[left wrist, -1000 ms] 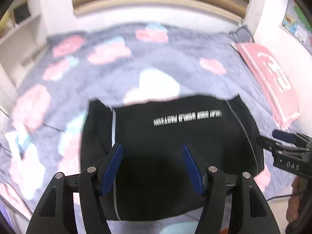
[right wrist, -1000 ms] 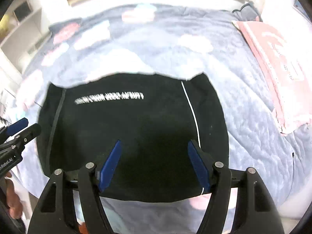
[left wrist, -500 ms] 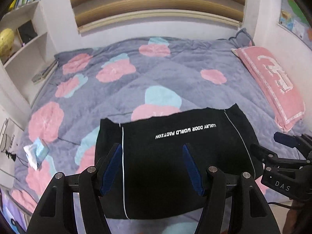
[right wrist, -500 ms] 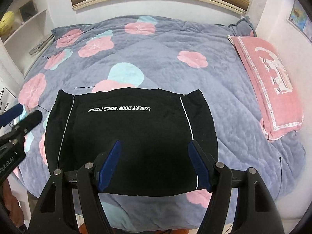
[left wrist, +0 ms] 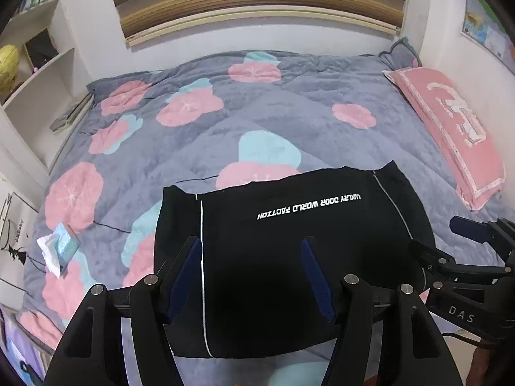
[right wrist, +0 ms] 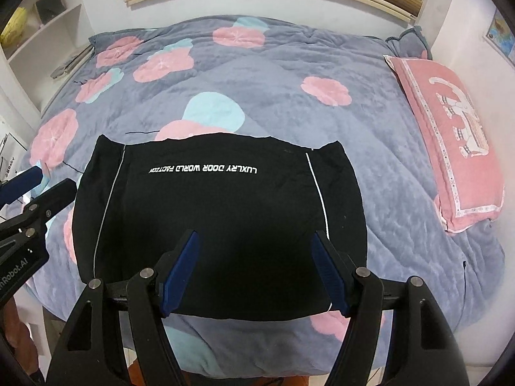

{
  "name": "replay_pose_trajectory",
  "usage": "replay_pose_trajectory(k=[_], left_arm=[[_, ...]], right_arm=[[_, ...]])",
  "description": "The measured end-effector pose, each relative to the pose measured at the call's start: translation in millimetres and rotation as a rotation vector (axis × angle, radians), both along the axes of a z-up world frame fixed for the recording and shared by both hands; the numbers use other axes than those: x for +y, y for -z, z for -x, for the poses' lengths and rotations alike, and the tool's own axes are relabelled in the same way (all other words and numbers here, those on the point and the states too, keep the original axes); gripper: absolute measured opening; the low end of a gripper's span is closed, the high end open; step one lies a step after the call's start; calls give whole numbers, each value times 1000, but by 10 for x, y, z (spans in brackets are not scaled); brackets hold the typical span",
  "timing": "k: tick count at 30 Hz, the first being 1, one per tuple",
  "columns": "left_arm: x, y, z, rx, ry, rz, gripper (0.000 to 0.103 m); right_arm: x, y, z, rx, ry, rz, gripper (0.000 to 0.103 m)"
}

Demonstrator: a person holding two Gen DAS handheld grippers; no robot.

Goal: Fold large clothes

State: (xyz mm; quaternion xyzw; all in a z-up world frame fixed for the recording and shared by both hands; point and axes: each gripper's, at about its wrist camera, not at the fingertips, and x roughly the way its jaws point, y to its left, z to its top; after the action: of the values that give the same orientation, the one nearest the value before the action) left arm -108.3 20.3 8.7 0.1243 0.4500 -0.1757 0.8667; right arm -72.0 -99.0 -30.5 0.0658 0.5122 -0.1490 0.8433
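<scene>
Nearest of all, two handheld grippers hover above the near edge of a bed, each angled steeply down. Seen from its own camera, the left gripper (left wrist: 251, 276) has its blue-padded jaws spread wide with nothing between them. The right gripper (right wrist: 256, 270) is just as wide and just as empty. Each also shows at the edge of the other's view, so they are side by side, apart from the cloth.

Just beyond them lies the black garment (right wrist: 219, 218), folded into a broad, flat rectangle on the near part of the quilt (right wrist: 273, 70). Thin white piping runs down each side. A line of white lettering (right wrist: 202, 169) reads upside down from here, so that printed end points away from the person. Its position close to the bed edge probably keeps it within easy reach, and the open jaws suggest it has been set down, not carried.

Left of it, a small tissue packet (left wrist: 61, 247) rests on the quilt. Farther right, a pink pillow (right wrist: 450, 148) lies along the bed's side. At the far end are a white wall and wooden slats (left wrist: 257, 3), with white shelves (left wrist: 42, 74) at left.
</scene>
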Motion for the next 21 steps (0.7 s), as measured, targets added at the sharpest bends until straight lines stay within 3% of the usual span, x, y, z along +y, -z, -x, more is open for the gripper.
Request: replay_pose_trajectory(k=[21], left_arm=[[3,141,-37,36,-11,-14,65]], right_arm=[[44,107,-13,25,-34,-42,74]])
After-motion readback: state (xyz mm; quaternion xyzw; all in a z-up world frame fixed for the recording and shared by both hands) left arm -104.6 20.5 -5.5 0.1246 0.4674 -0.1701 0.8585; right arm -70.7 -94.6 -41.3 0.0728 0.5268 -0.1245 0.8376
